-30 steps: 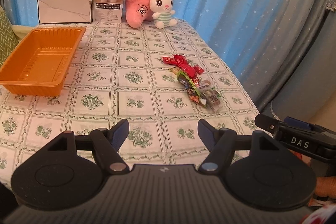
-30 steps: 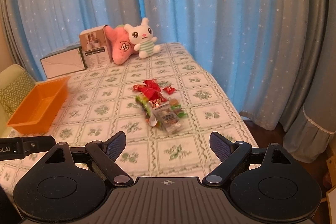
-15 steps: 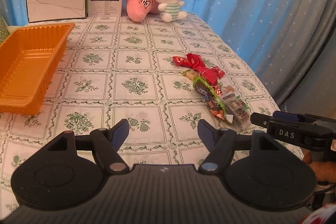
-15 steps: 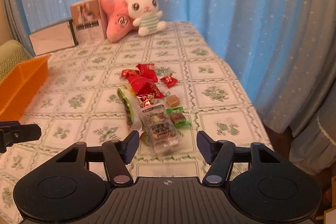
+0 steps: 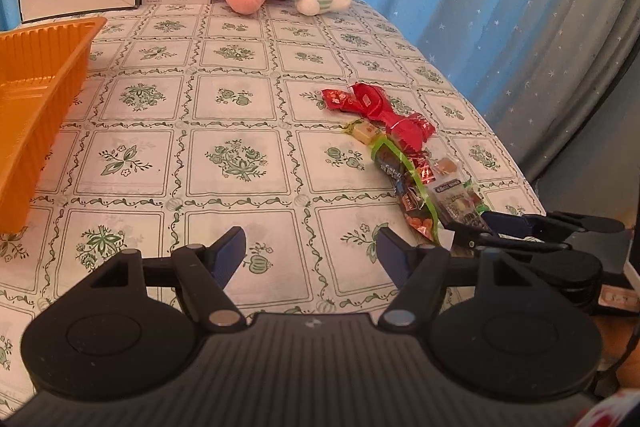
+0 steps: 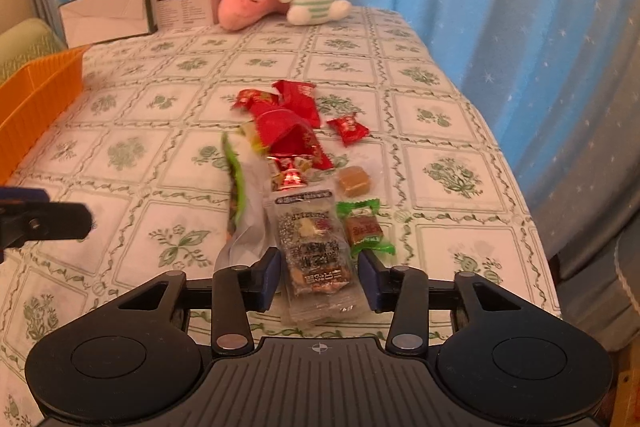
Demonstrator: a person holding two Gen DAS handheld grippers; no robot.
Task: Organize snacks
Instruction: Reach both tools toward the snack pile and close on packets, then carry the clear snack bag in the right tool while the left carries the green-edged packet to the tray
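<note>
A clear snack packet (image 6: 314, 259) is seen lying flat on the table (image 6: 460, 147), at the near end of a heap of snacks (image 6: 296, 131). The right tool (image 6: 318, 281) is set astride this packet; its jaws are closing, with the packet between them and the pads not yet pressed on it. Beyond the packet, red wrappers (image 6: 288, 115) are piled. Far left of the packet, an orange tray (image 5: 36, 95) is placed. The left tool (image 5: 310, 253) is held spread wide over bare cloth, left of the packet, nothing between its fingers.
</note>
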